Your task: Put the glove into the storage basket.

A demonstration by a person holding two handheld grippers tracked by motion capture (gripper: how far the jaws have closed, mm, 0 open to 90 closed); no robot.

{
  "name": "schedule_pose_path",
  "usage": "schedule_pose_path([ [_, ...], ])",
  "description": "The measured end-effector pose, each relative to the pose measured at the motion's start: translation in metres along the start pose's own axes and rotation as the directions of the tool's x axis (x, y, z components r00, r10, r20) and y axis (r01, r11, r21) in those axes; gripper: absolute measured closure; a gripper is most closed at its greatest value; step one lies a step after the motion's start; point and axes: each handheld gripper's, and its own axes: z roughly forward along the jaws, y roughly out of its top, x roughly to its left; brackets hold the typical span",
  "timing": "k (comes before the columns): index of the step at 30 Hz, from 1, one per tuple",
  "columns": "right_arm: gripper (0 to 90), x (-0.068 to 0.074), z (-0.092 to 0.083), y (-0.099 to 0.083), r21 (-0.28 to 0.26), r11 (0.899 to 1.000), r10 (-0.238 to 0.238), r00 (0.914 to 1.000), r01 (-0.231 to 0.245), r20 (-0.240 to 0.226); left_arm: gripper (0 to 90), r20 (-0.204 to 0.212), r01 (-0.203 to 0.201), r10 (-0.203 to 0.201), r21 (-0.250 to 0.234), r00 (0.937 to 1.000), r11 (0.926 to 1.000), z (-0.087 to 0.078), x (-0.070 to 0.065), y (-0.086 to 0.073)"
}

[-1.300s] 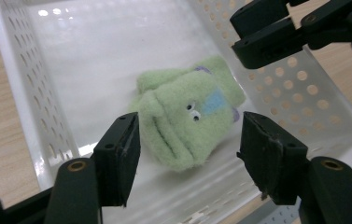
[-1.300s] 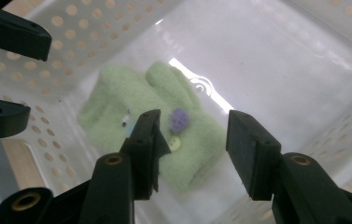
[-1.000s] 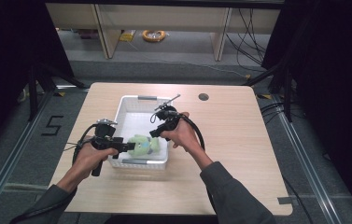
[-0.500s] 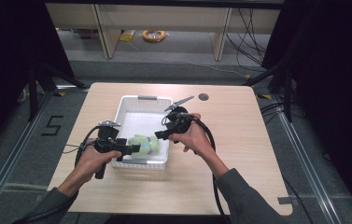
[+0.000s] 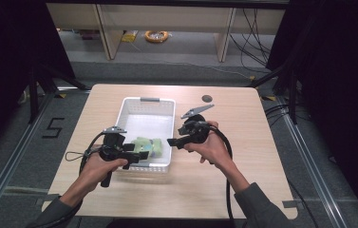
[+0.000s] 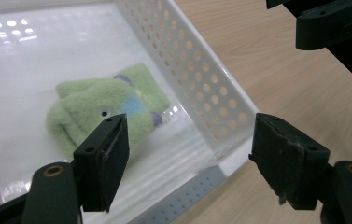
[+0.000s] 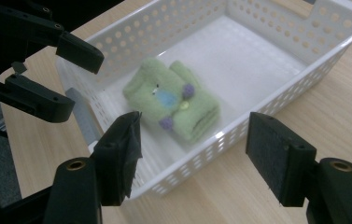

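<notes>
A folded green plush cloth [image 5: 146,145] [image 6: 108,109] [image 7: 173,100] with blue and purple patches lies in the near end of a white perforated basket [image 5: 138,107] [image 6: 201,74] [image 7: 304,65]. My left gripper [image 5: 137,155] [image 6: 190,161] hangs open at the basket's near left corner, its jaws apart over the rim with nothing between them. Just right of the basket my right gripper [image 5: 173,141] [image 7: 194,156] is open too, and its jaws point left at the cloth across the side wall. The left gripper [image 7: 66,74] also appears in the right gripper view, at the upper left.
The basket stands on a light wooden table [image 5: 243,114] with a small dark round hole [image 5: 207,98] near the far edge. Black cables trail from both grippers over the table's near side. Shelving and a yellow coil [image 5: 156,35] lie on the floor beyond.
My right gripper has drawn back to the right, out of the basket and past its side wall. The left gripper has edged back toward the near corner. The cloth stays in the basket.
</notes>
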Motion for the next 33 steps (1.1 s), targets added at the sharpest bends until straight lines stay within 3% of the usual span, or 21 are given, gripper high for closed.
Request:
schedule_pose_path([
  [1, 36.1, -0.001, -0.002, -0.002, -0.006, 1.0, -0.009, 1.0, 0.009, 0.003, 26.9, 0.006, 0.016, -0.016, -0.014, 0.9999, 0.9998, 0.001, -0.003, 0.0],
  [4, 35.9, -0.001, -0.007, -0.007, -0.013, 1.0, -0.009, 0.9999, 0.009, 0.006, 26.6, 0.02, -0.005, 0.006, -0.007, 0.9998, 1.0, 0.0, -0.006, -0.001],
  [6, 35.6, -0.001, -0.011, -0.011, -0.017, 1.0, -0.01, 0.9999, 0.01, 0.007, 26.5, 0.029, 0.006, -0.005, -0.024, 0.9996, 0.9997, 0.001, -0.011, -0.003],
  [7, 35.5, -0.001, -0.013, -0.013, -0.02, 1.0, 0.003, 1.0, -0.003, -0.009, 26.5, 0.036, -0.006, 0.007, -0.022, 0.9993, 0.9997, 0.001, -0.012, -0.003],
  [10, 34.9, -0.001, -0.017, -0.019, -0.036, 0.999, -0.008, 0.9996, 0.009, 0.026, 26.2, 0.045, -0.023, 0.023, -0.014, 0.9987, 0.9996, 0.002, -0.017, -0.005],
  [11, 34.8, -0.001, -0.019, -0.021, -0.027, 0.999, -0.021, 0.9997, 0.021, 0.015, 26.1, 0.048, -0.027, 0.027, -0.013, 0.9985, 0.9996, 0.002, -0.019, -0.006],
  [12, 34.5, 0.0, -0.021, -0.023, -0.023, 1.0, 0.004, 0.9999, -0.003, 0.017, 26.0, 0.05, -0.021, 0.022, -0.025, 0.9985, 0.9995, 0.003, -0.022, -0.007],
  [17, 29.4, -0.001, -0.03, -0.034, -0.049, 0.999, -0.016, 0.9995, 0.017, 0.027, 24.4, 0.067, -0.041, 0.042, -0.028, 0.9969, 0.9988, 0.006, -0.031, -0.012],
  [21, 25.9, 0.002, -0.037, -0.044, -0.073, 0.997, 0.02, 0.9998, -0.019, 0.01, 23.5, 0.077, -0.06, 0.062, -0.023, 0.9951, 0.9979, 0.007, -0.04, -0.016],
  [24, 24.6, 0.002, -0.044, -0.051, -0.098, 0.995, 0.009, 0.9995, -0.006, 0.03, 21.3, 0.094, -0.063, 0.065, -0.024, 0.9935, 0.9977, 0.009, -0.048, -0.019],
  [25, 24.6, 0.0, -0.046, -0.054, -0.11, 0.994, -0.019, 0.9993, 0.023, 0.031, 20.6, 0.103, -0.065, 0.066, -0.021, 0.9925, 0.9977, 0.009, -0.05, -0.02],
  [26, 24.5, 0.002, -0.048, -0.057, -0.11, 0.994, 0.012, 0.9996, -0.009, 0.025, 19.8, 0.107, -0.072, 0.074, -0.023, 0.9915, 0.9971, 0.01, -0.053, -0.022],
  [28, 24.4, 0.003, -0.051, -0.062, -0.118, 0.993, 0.012, 0.9994, -0.008, 0.032, 18.2, 0.114, -0.078, 0.08, -0.025, 0.9903, 0.9967, 0.012, -0.057, -0.024],
  [29, 24.4, 0.002, -0.051, -0.064, -0.124, 0.992, -0.011, 0.9994, 0.015, 0.033, 17.6, 0.125, -0.085, 0.087, -0.02, 0.9883, 0.9962, 0.013, -0.059, -0.024],
  [33, 24.4, 0.004, -0.053, -0.074, -0.114, 0.993, 0.018, 0.9995, -0.015, 0.025, 16.7, 0.122, -0.112, 0.115, -0.036, 0.9858, 0.9931, 0.017, -0.065, -0.026],
])
